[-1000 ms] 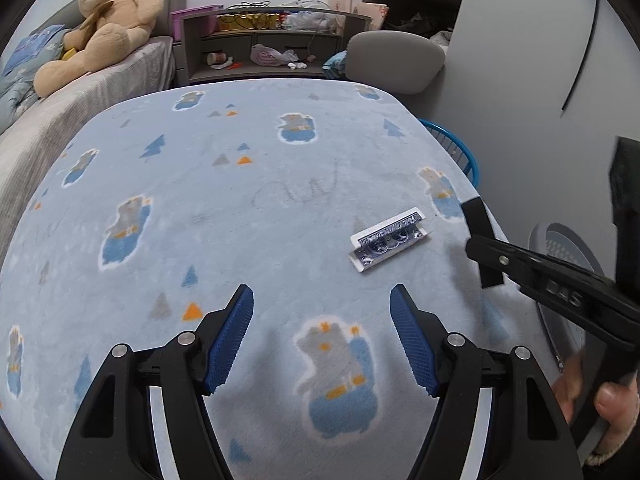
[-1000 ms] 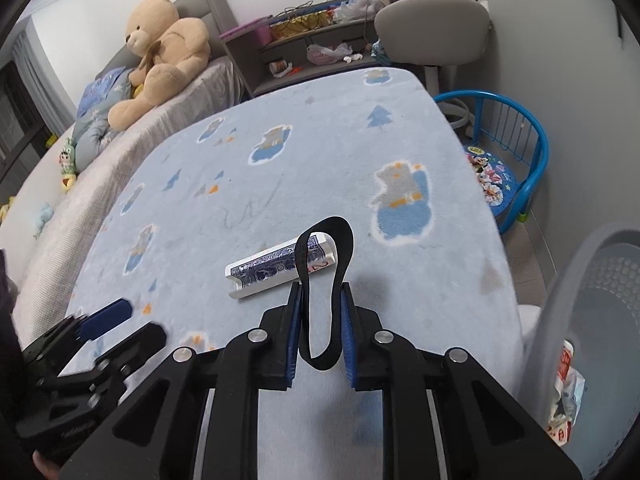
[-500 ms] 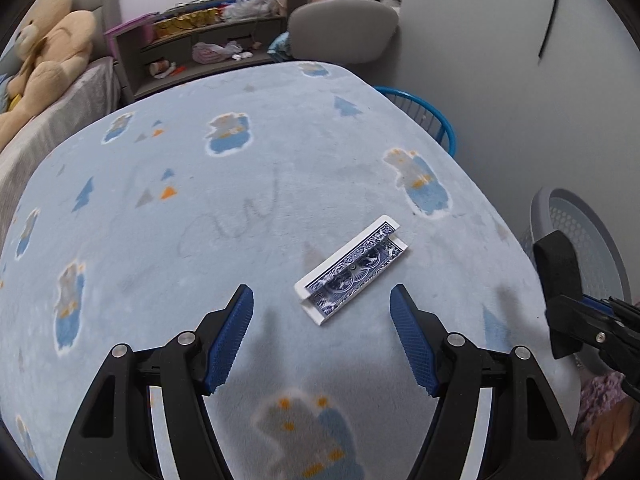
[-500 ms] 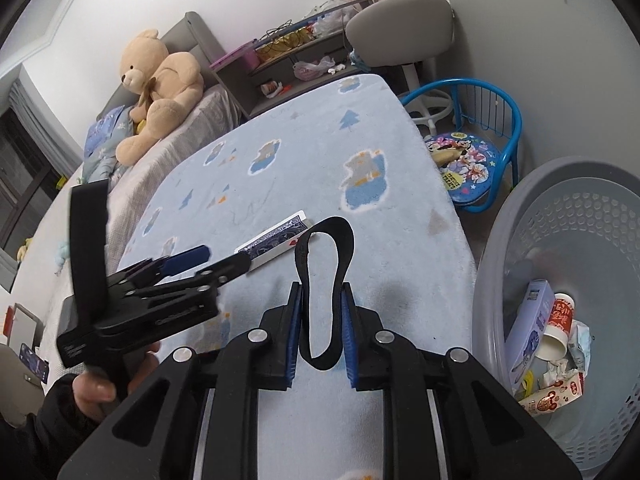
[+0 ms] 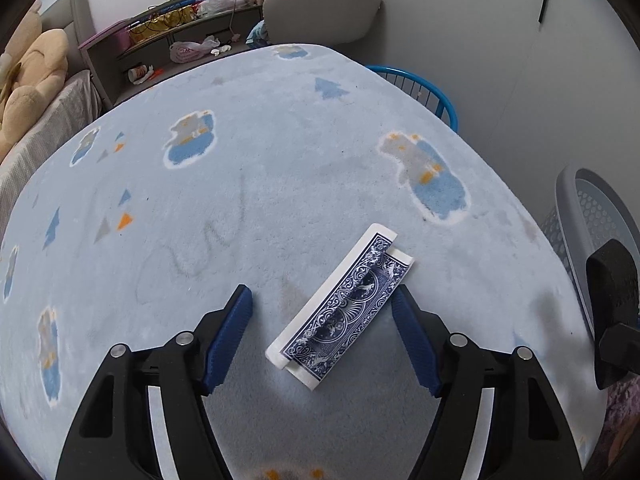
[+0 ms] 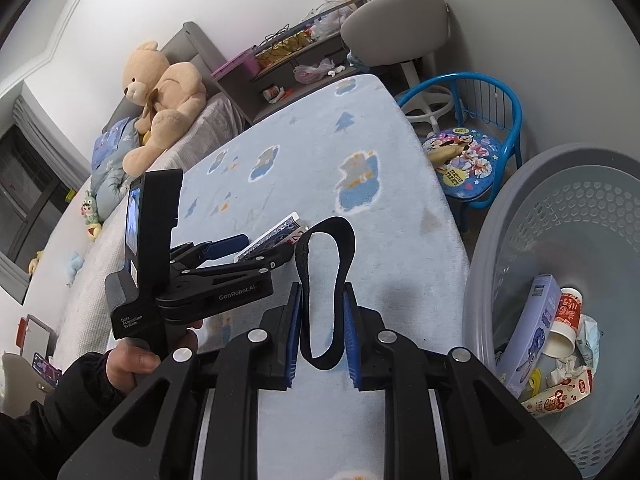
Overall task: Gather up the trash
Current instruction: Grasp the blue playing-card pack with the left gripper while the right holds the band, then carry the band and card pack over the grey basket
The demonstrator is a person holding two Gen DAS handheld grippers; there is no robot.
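A blue-patterned playing-card box (image 5: 344,304) lies flat on the light blue blanket (image 5: 280,168). My left gripper (image 5: 322,312) is open, its blue fingers either side of the box, the right pad close to its edge. The box also shows in the right wrist view (image 6: 276,236), partly hidden by the left gripper (image 6: 256,250). My right gripper (image 6: 323,312) is shut on a black strap loop (image 6: 326,280), held near the blanket's right edge. The grey laundry basket (image 6: 520,208) to the right holds several pieces of trash.
A blue child's chair (image 6: 476,148) stands beyond the basket. A grey swivel chair (image 6: 396,20) and cluttered shelves (image 6: 288,60) are at the far end. A teddy bear (image 6: 160,96) sits on the bed at the left. The basket's rim shows in the left wrist view (image 5: 592,208).
My left gripper has moved forward and right until its open fingers straddle the card box. My right gripper has drawn back toward the basket, still holding the strap.
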